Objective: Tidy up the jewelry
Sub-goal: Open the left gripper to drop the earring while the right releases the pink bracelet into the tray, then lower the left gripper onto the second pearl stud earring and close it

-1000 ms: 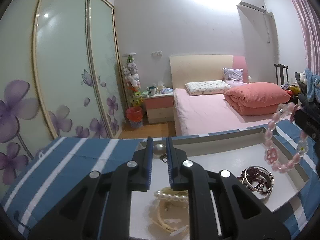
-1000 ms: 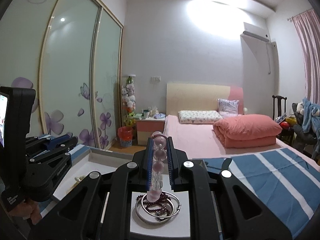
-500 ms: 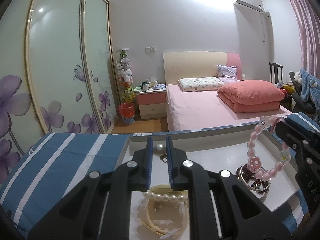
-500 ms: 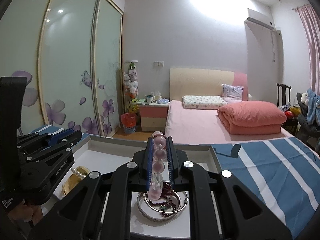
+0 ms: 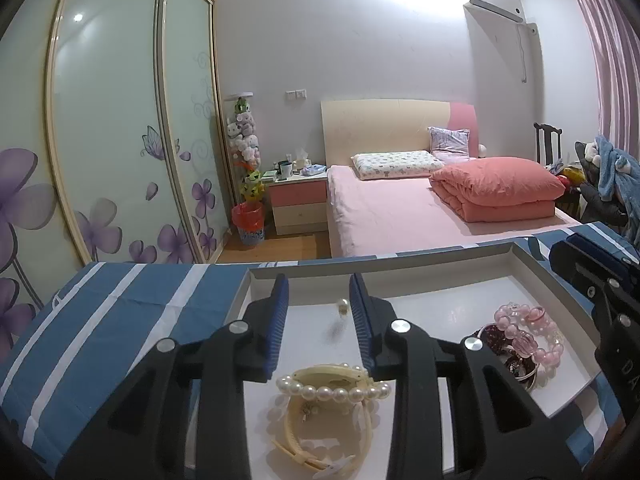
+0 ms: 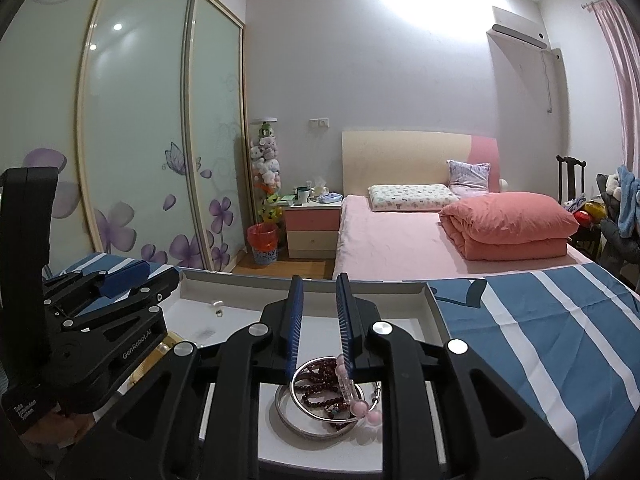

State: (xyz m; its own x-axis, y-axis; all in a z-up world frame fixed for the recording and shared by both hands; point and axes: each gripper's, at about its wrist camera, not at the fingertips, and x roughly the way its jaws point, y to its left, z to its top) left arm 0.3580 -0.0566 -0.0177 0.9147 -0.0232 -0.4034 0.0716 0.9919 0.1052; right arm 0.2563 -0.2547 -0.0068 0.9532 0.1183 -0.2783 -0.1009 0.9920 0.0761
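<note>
Pearl is the first thing to settle: the small pearl earring now lies loose on the white floor of the tray, ahead of the left gripper, whose jaws have just been opening and stand spread with nothing between them; half a second ago that earring sat pinched at their tips. Likewise the right gripper has just been easing apart, and the pink bead bracelet, which hung from its jaws a second back, rests heaped on the silver bangles and dark red bead string at the right end of the tray; its jaws stand slightly apart, one glassy bead lying against the right pad rather than pressed. Both pieces look delivered, so this placing step seems done. Textures differ sharply; the pink beads are smooth and translucent, the bangles hard, thin hoops, the pearl bracelet a row of round matte beads draped over a cream plastic hair clip; under the tray lies blue-and-white striped cloth.
</note>
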